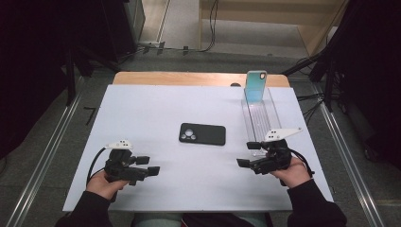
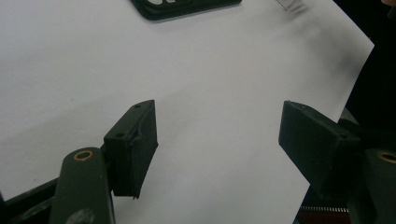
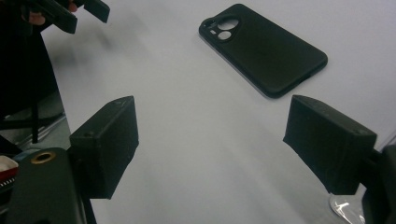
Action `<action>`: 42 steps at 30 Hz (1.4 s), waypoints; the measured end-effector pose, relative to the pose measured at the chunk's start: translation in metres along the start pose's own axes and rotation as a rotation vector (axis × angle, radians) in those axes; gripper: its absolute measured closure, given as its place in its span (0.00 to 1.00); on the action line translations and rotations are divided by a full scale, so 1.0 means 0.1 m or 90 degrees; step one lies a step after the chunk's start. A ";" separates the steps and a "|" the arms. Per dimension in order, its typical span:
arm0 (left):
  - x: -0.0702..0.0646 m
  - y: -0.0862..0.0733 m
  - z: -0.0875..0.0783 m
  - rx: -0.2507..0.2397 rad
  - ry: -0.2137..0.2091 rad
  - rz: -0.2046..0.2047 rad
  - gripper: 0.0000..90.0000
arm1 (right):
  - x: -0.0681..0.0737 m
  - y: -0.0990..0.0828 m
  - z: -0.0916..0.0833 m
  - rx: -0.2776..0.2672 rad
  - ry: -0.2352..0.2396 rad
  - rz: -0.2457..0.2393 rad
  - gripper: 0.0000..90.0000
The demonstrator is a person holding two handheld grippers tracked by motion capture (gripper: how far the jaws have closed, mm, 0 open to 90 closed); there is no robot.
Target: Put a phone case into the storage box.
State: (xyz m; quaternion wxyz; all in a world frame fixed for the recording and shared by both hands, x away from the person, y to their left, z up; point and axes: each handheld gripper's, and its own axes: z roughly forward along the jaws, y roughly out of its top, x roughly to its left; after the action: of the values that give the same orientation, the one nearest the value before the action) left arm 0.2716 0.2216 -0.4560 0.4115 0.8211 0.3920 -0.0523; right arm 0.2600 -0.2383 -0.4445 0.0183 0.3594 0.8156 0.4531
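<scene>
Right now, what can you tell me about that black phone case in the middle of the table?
The black phone case lies flat on the white table, back side up. It looks like matte, rubbery plastic with rounded corners. At one end is a raised camera cut-out with round holes. It rests crosswise, midway between the two grippers. Nothing touches it but the table; the clear rack stands apart, off to one side of it.
</scene>
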 end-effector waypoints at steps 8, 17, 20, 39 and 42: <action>0.01 0.00 0.00 0.001 -0.002 -0.004 0.32 | -0.03 0.14 0.07 -0.008 0.003 -0.006 0.17; -0.01 -0.01 0.00 0.001 0.008 -0.002 0.32 | -0.06 0.29 0.19 0.006 0.016 0.001 0.17; -0.01 -0.01 -0.01 -0.001 0.009 -0.001 0.32 | -0.05 0.35 0.21 0.001 0.005 -0.006 0.17; 0.05 -0.02 -0.03 -0.005 0.011 -0.008 0.32 | -0.17 0.58 0.48 0.008 0.010 -0.010 0.17; 0.03 -0.02 -0.03 -0.001 0.011 -0.005 0.32 | -0.19 0.60 0.52 0.006 0.012 -0.011 0.17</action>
State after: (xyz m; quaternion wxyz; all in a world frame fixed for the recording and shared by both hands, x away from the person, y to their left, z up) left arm 0.2715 0.2262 -0.4567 0.4084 0.8196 0.3993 -0.0464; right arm 0.3269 -0.1921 -0.4363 0.0126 0.3481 0.8211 0.4522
